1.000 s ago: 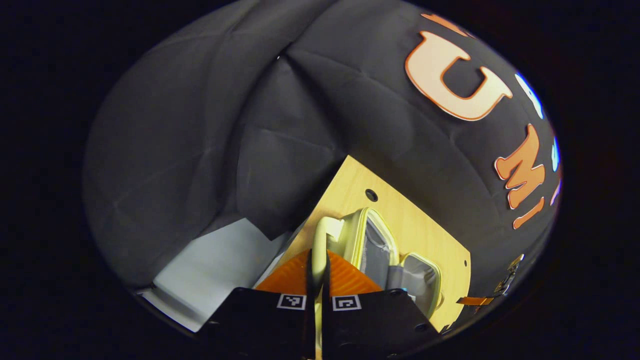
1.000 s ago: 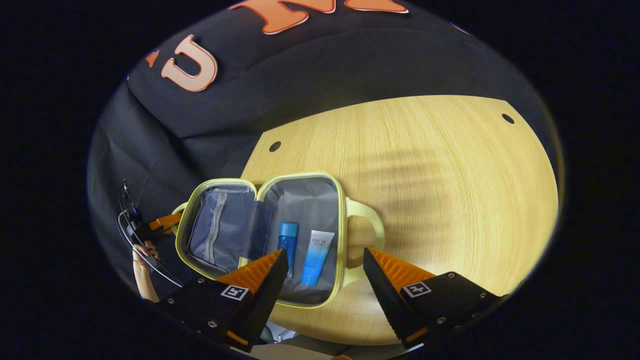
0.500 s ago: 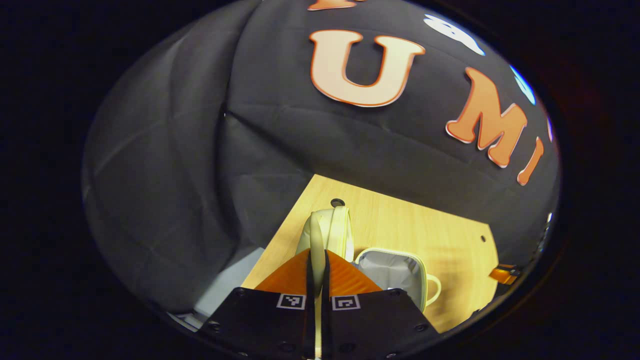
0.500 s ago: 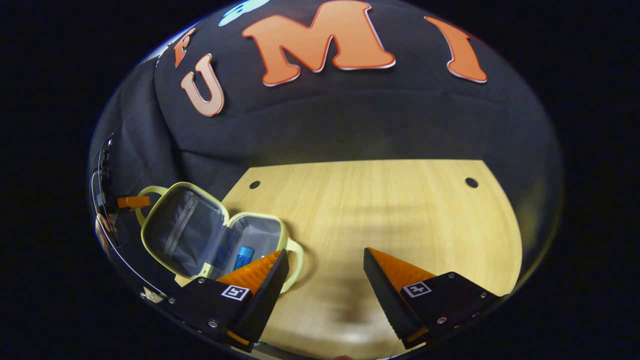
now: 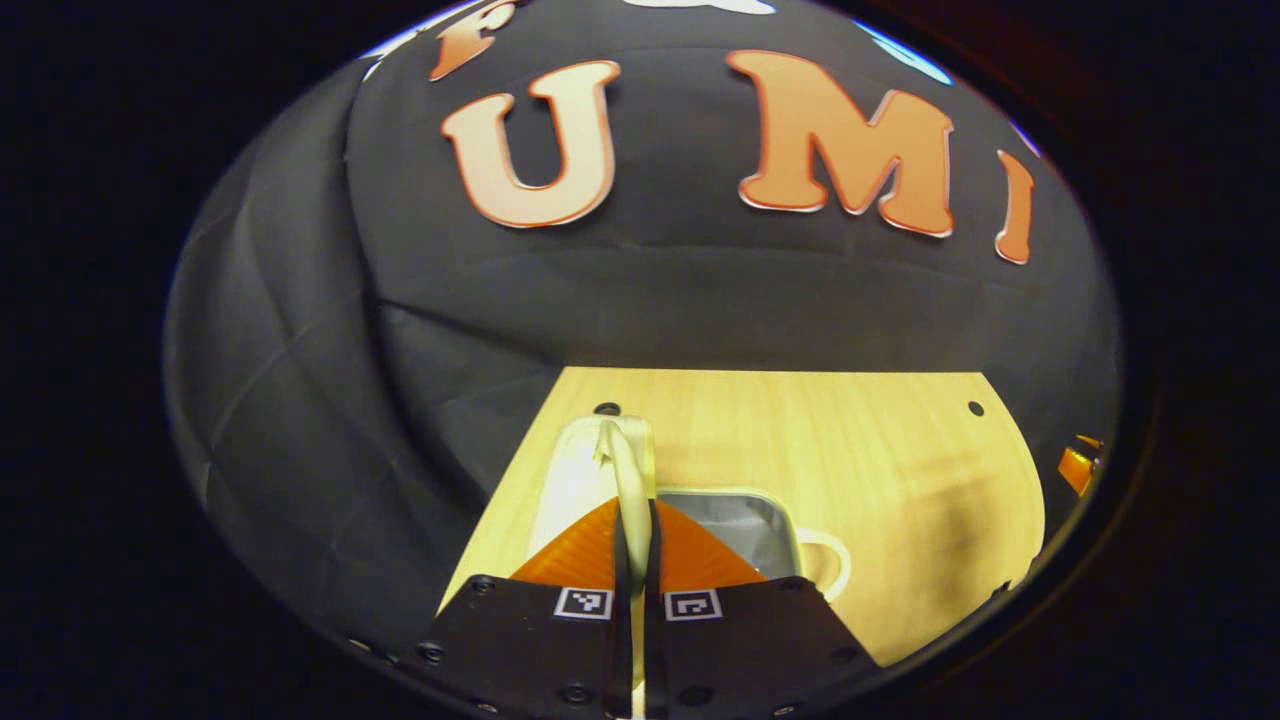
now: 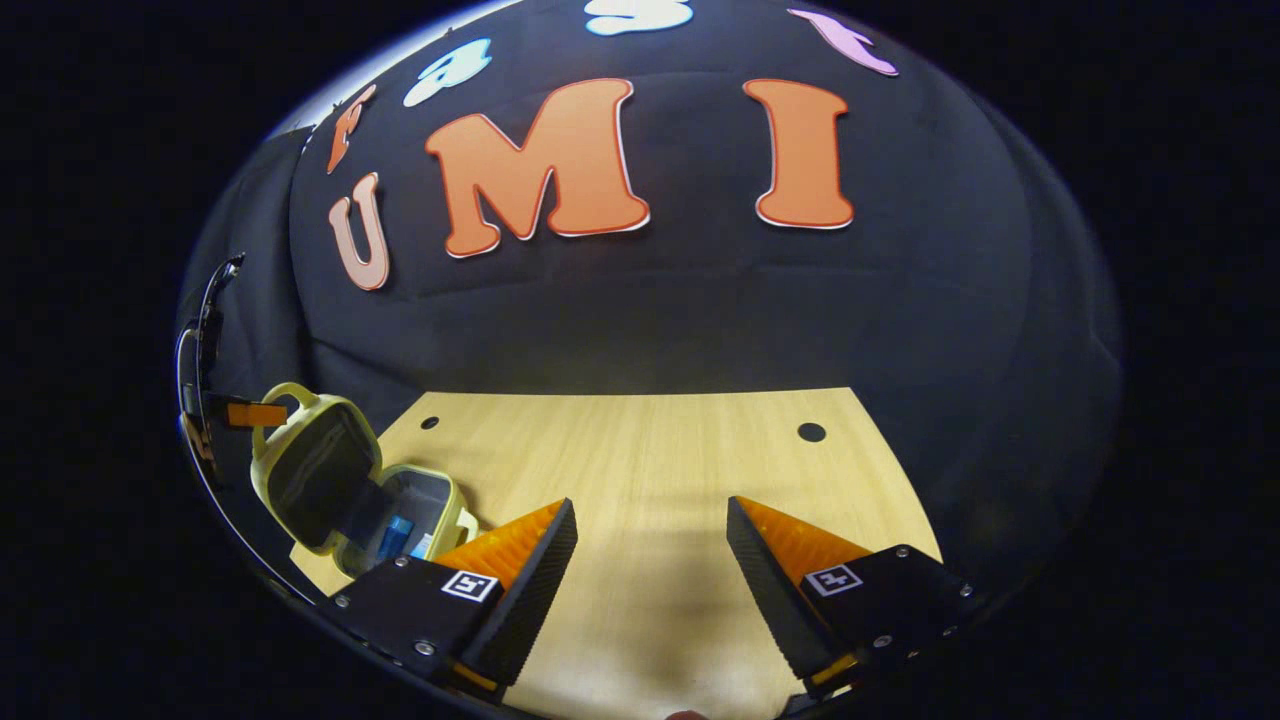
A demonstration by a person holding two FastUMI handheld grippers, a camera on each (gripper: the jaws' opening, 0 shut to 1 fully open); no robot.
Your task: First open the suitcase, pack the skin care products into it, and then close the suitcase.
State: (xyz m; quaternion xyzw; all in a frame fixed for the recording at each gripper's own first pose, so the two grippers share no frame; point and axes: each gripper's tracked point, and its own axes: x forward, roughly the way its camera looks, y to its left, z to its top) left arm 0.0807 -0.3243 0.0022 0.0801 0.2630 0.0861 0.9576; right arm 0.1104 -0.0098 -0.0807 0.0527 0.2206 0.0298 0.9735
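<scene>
1. The suitcase (image 6: 345,490), a small pale-yellow case with a grey lining, is seen at the left edge of the table (image 6: 640,470) in the right gripper view. Its lid (image 6: 305,470) is raised partway over the base.
2. Blue skin care products (image 6: 400,535) are seen lying in the base; how many cannot be told from here.
3. The case is judged light and semi-stiff: a moulded shell with a soft hinge, so the lid is expected to swing easily and the whole case to slide if pushed sideways.
4. The loop handle (image 5: 628,480) on the lid is judged the best place to hold; it is thin and somewhat flexible, so a firm pinch is called for. A second handle (image 5: 830,565) is seen on the base.
5. The left gripper (image 5: 634,560) is closed tightly on the lid handle, both fingers pressed against the strap, and the lid is seen edge-on above the base.
6. The right gripper (image 6: 650,560) is held wide apart and empty over bare table, well apart from the case.
7. Closing is judged to be under way; the products are likely light and may roll if the base is jolted.
</scene>
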